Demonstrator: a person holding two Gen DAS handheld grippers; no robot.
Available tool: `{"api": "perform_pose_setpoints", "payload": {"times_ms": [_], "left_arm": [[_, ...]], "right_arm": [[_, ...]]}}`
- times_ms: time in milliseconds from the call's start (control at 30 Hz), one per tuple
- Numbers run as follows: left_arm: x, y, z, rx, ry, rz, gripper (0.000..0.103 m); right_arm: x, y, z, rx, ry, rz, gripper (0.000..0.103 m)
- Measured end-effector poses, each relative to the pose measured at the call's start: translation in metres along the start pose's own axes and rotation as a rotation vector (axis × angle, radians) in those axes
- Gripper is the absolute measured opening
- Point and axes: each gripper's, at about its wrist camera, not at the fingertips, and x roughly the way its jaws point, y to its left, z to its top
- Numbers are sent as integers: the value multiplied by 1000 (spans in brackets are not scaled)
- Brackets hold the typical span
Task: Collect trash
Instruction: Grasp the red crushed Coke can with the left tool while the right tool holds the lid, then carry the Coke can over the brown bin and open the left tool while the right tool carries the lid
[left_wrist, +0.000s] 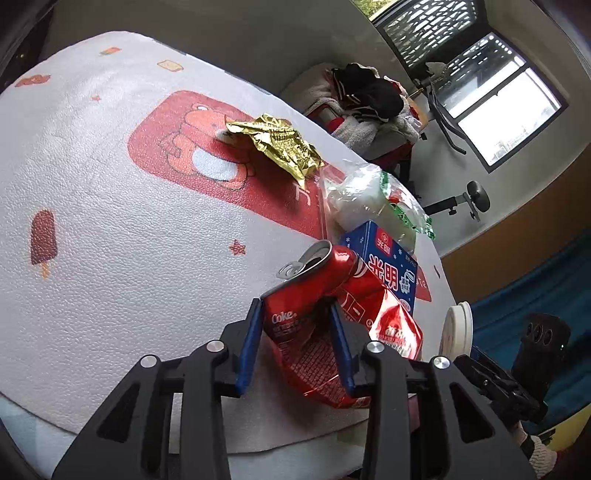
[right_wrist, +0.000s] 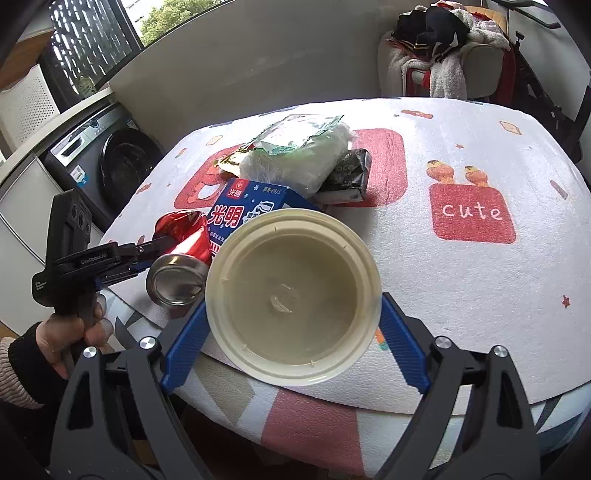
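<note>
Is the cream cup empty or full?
Empty: the cream cup shows its bare bottom inside, held between the right gripper fingers.

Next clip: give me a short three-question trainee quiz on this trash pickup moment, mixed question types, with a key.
1. True or false: the left hand-held gripper is clamped on a crushed red Coke can.
2. Multiple choice: what sits between the blue fingers of the right hand-held gripper? A) a glass bottle B) a cream plastic cup seen open end on C) a folded newspaper
3. Fill in: the crumpled wrapper lying apart from the pile on the tablecloth is ____ in colour.

Key: 1 true; 2 B; 3 gold.
</note>
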Motion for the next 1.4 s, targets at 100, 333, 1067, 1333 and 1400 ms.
{"api": "perform_pose_setpoints", "payload": {"times_ms": [100, 333, 1067, 1333, 1400], "left_arm": [[-16, -12, 0, 77, -10, 55, 32], [-55, -44, -5, 297, -19, 127, 32], [-94, -87, -122, 583, 82, 165, 32], [-76, -81, -154, 600, 180, 162, 32], [-72, -80, -157, 595, 199, 155, 32]], "right_arm": [[-5, 1, 2, -2, -10, 1, 87], [-18, 9, 3, -17, -33, 10, 87], [-71, 42, -31, -78, -63, 16, 87], [-71, 49, -37, -86, -52, 21, 87], [-71, 51, -38, -91, -51, 23, 87]]}}
